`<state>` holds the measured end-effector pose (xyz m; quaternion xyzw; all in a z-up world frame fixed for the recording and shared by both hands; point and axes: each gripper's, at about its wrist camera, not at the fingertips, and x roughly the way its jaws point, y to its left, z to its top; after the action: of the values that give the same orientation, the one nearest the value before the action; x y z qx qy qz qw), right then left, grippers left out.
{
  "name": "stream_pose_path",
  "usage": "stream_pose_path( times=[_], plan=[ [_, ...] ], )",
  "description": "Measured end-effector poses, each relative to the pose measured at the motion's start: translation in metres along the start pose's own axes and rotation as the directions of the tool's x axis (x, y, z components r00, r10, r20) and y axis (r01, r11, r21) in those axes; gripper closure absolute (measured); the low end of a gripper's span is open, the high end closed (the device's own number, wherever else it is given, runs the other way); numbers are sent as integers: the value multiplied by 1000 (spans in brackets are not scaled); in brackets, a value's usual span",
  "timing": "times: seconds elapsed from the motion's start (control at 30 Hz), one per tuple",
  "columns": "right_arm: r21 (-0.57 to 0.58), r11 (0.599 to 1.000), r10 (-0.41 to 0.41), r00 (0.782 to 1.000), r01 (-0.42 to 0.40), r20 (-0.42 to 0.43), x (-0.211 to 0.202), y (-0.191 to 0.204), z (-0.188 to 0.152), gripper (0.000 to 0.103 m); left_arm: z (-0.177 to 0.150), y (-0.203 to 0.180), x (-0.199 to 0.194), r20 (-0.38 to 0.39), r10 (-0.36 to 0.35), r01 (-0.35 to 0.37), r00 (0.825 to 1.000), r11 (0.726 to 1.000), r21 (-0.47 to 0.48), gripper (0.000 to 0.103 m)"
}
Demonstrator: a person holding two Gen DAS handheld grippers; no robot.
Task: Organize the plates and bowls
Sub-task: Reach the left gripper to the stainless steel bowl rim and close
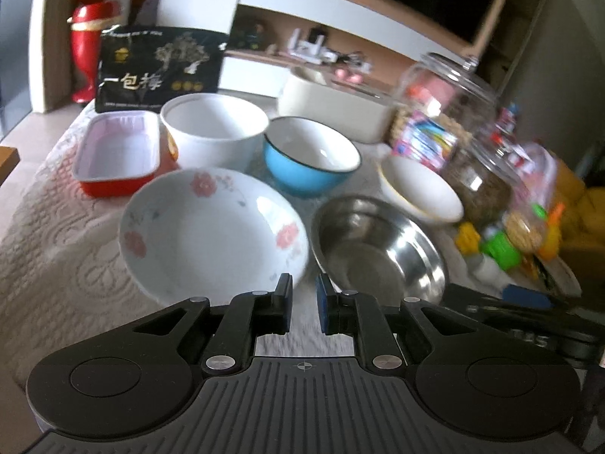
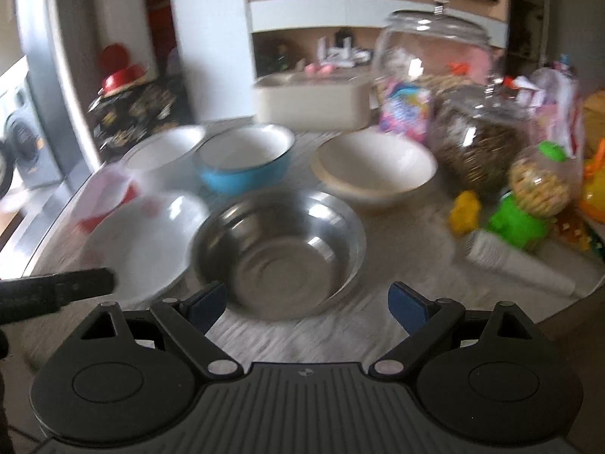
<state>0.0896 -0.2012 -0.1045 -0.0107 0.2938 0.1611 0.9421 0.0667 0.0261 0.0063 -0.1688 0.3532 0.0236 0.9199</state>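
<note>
Evidently nothing is stacked yet — the floral plate (image 1: 213, 230), steel bowl (image 2: 278, 251) and blue bowl (image 1: 311, 155) sit separately on the table (image 1: 49, 234). Left gripper (image 1: 304, 308) is narrowly parted and empty; right gripper (image 2: 307, 302) gapes wide near the steel bowl.

I see glass jars (image 2: 427, 72) and a green toy (image 2: 518, 219) along the desk's (image 2: 397, 265) right edge, a black bag (image 1: 159, 66) at its far-left corner.
</note>
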Motion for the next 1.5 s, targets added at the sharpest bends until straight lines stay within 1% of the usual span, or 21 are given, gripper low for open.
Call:
stream_pose_path(
  times=[0.07, 0.1, 0.17, 0.23, 0.3, 0.37, 0.43, 0.53, 0.63, 0.7, 0.77, 0.83, 0.87, 0.9, 0.97, 1.07, 1.13, 1.2, 1.3, 1.4, 1.5],
  plan=[
    [19, 1000, -15, 1000, 14, 10, 7, -12, 8, 10, 11, 1, 12, 17, -38, 38, 999, 999, 14, 88],
    [28, 999, -22, 1000, 22, 10, 12, -18, 11, 10, 19, 4, 20, 20, -68, 68, 997, 997, 24, 88],
    [52, 998, -19, 1000, 18, 2, 23, -31, 16, 10, 31, 11, 36, 3, -126, 126, 992, 992, 11, 88],
    [81, 997, -2, 1000, 3, -13, 37, -42, 18, 10, 38, 15, 49, -15, -127, 127, 992, 992, -16, 88],
    [109, 994, 18, 999, -15, -31, 50, -51, 20, 10, 45, 16, 61, -28, -120, 120, 992, 993, -3, 88],
    [129, 991, 31, 998, -25, -50, 64, -57, 20, 10, 50, 16, 72, -38, -150, 150, 988, 989, -1, 88],
    [125, 992, 33, 997, -25, -69, 78, -57, 21, 10, 55, 15, 86, -67, -174, 174, 983, 985, -3, 88],
    [113, 993, 52, 994, -41, -96, 93, -52, 21, 10, 57, 10, 102, -113, -162, 165, 980, 986, 22, 88],
    [120, 990, 92, 988, -77, -122, 107, -48, 22, 10, 56, 5, 118, -149, -113, 122, 982, 991, 55, 88],
    [137, 987, 108, 984, -89, -142, 116, -46, 22, 11, 54, 6, 126, -169, -115, 125, 979, 991, 49, 88],
    [148, 985, 115, 980, -91, -162, 126, -44, 22, 20, 51, 7, 129, -175, -132, 143, 976, 989, 48, 87],
    [148, 984, 129, 972, -101, -197, 133, -42, 21, 45, 50, 4, 129, -175, -152, 164, 973, 985, 57, 83],
    [151, 983, 139, 968, -108, -211, 135, -42, 20, 50, 49, 3, 129, -180, -162, 175, 970, 983, 59, 77],
    [154, 982, 144, 965, -112, -221, 136, -41, 19, 58, 48, 1, 129, -186, -172, 187, 967, 981, 61, 76],
    [149, 983, 136, 966, -105, -221, 134, -42, 19, 61, 44, -4, 130, -214, -197, 213, 957, 975, 54, 74],
    [136, 989, 86, 975, -59, -205, 125, -47, 18, 61, 36, -10, 129, -242, -243, 259, 939, 965, 36, 74],
    [150, 988, 66, 977, -35, -203, 120, -57, 17, 61, 31, -17, 132, -266, -267, 288, 926, 957, 42, 75],
    [172, 985, 69, 975, -32, -212, 120, -65, 15, 61, 27, -22, 139, -288, -273, 296, 918, 954, 40, 79],
    [189, 982, 70, 969, -25, -238, 125, -67, 14, 61, 22, -31, 150, -312, -253, 283, 916, 958, 53, 79],
    [159, 987, 46, 969, -7, -243, 127, -61, 16, 60, 21, -38, 156, -323, -212, 247, 923, 966, 72, 80],
    [156, 988, 45, 966, -5, -255, 124, -57, 15, 60, 25, -34, 147, -294, -222, 249, 930, 967, 57, 79]
  ],
)
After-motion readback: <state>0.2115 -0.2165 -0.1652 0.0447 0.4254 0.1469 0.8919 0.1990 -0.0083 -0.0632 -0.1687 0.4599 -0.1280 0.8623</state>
